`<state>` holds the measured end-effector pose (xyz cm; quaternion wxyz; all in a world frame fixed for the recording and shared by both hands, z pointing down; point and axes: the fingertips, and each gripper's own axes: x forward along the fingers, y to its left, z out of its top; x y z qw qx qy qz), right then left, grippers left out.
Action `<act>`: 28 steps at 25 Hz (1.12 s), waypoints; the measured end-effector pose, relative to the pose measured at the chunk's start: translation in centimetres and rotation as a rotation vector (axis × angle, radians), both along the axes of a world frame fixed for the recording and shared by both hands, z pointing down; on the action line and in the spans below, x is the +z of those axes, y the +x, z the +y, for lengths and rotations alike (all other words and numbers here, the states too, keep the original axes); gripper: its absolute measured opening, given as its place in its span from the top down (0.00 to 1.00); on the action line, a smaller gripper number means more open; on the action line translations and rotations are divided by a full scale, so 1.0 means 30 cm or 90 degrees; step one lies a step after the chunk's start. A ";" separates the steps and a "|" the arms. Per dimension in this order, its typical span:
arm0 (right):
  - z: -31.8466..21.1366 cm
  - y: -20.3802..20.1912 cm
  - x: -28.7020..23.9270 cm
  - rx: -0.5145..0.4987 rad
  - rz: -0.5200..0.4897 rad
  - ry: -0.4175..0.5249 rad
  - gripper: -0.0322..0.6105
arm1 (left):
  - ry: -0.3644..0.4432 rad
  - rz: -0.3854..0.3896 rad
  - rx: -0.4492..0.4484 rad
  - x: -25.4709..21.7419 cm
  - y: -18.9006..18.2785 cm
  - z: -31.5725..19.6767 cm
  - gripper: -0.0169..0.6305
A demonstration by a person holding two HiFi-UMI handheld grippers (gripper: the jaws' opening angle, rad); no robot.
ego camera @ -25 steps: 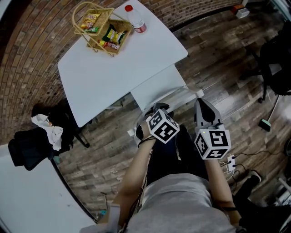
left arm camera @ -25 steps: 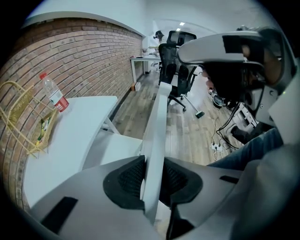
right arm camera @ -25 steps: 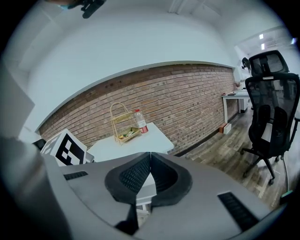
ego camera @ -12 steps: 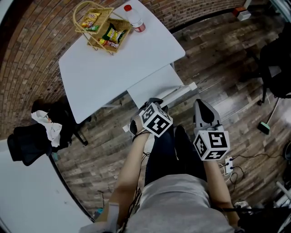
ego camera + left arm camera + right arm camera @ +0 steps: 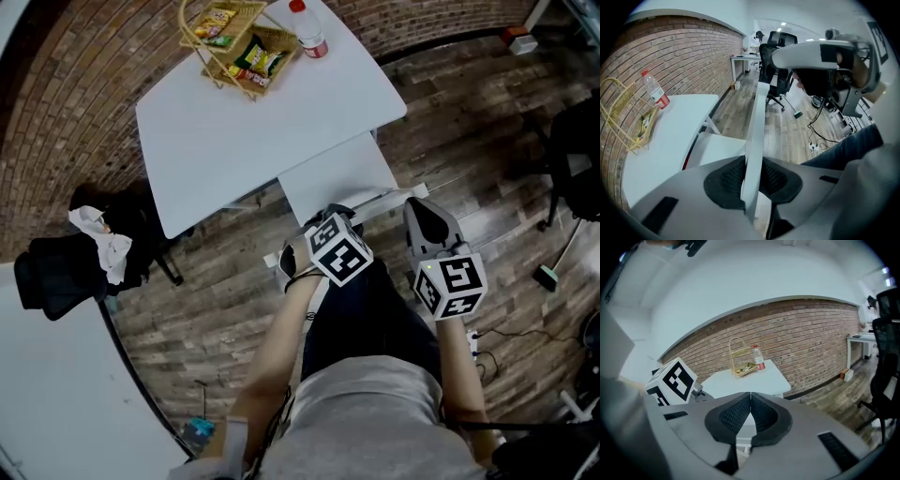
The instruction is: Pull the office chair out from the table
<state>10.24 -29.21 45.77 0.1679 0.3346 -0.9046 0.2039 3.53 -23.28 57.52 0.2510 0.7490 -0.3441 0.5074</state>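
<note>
Pads (image 5: 731, 180) of the left gripper (image 5: 752, 176) were clamped from both sides on the thin white top rail of the chair (image 5: 756, 117), a narrow grip straight down onto the back, which looked like the natural handle for dragging the seat away from the table (image 5: 234, 141). The right gripper (image 5: 750, 411) had its jaws pressed together with nothing between them and hung beside the rail, apparently in reserve rather than helping. Only the left gripper view showed that clamp; in the head view the marker cube (image 5: 337, 249) covered it. The head view instead gave the layout: the chair's seat lay close against the table's near edge, so the pull seemed barely under way. The right gripper view looked across the tabletop to a wire basket (image 5: 740, 359) and a bottle (image 5: 758, 357) before a brick wall (image 5: 811, 333).
</note>
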 end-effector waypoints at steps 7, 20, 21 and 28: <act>0.120 -0.092 0.032 -0.353 0.180 0.127 0.92 | -0.013 0.015 0.001 -0.010 0.037 0.066 0.83; 0.327 -0.048 0.311 -0.801 0.649 0.296 0.64 | -0.018 0.014 0.018 -0.016 0.135 0.201 0.83; 0.341 -0.049 0.327 -0.813 0.657 0.299 0.66 | -0.017 0.014 0.017 -0.017 0.141 0.212 0.82; 0.423 -0.040 0.398 -0.862 0.654 0.302 0.79 | -0.004 0.012 0.017 -0.022 0.163 0.250 0.83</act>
